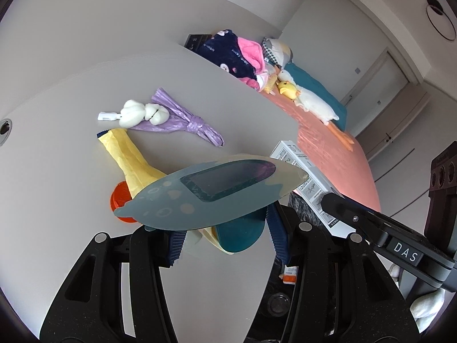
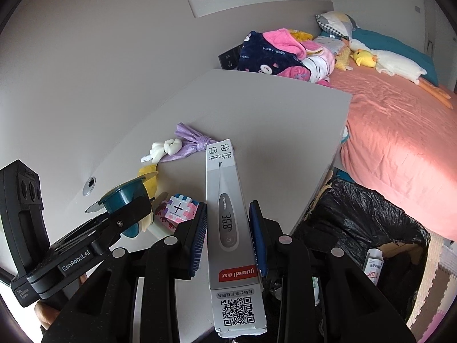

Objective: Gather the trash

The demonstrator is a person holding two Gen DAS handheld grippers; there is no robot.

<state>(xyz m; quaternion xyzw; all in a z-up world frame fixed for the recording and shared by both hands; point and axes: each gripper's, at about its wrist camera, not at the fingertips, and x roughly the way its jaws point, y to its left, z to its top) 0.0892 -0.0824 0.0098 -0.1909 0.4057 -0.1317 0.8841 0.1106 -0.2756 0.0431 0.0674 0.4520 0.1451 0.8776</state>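
Thermometer box [image 2: 225, 188]: long, narrow, grey-and-white carton printed with a digital thermometer, a red brand band and a QR code near the close end. Clamped lengthwise between the blue ribbed pads of the right hand-held gripper [image 2: 228, 237], jaws narrowed onto its two long sides, far end jutting well ahead of the fingertips, close end reaching back under the camera. Held above the tabletop [image 2: 285, 120], not touching it.

Teal cup [image 1: 240, 234]: small plastic tub with a pale grey-blue peel lid [image 1: 211, 191], dark patch in the lid's middle, lid flaring wide beyond the rim. Gripped between the pads of the left hand-held gripper [image 1: 225, 240], jaws about half closed on it, cup tilted and lifted clear of the tabletop.

Ahead of the left hand-held gripper, lying on the tabletop: yellow wrapper [image 1: 128, 154], orange cap [image 1: 121, 197] just beside it, knotted purple bag [image 1: 182, 117] farther off, white crumpled wad [image 1: 142, 111] touching that bag.

Left of the right hand-held gripper, near its left pad: pink-and-white block toy [image 2: 178, 208].

Right of the right hand-held gripper and lower, past the tabletop edge: bin with black liner [image 2: 357, 223], a small carton inside. Beyond it, bed [image 2: 400, 131] with a pink sheet.
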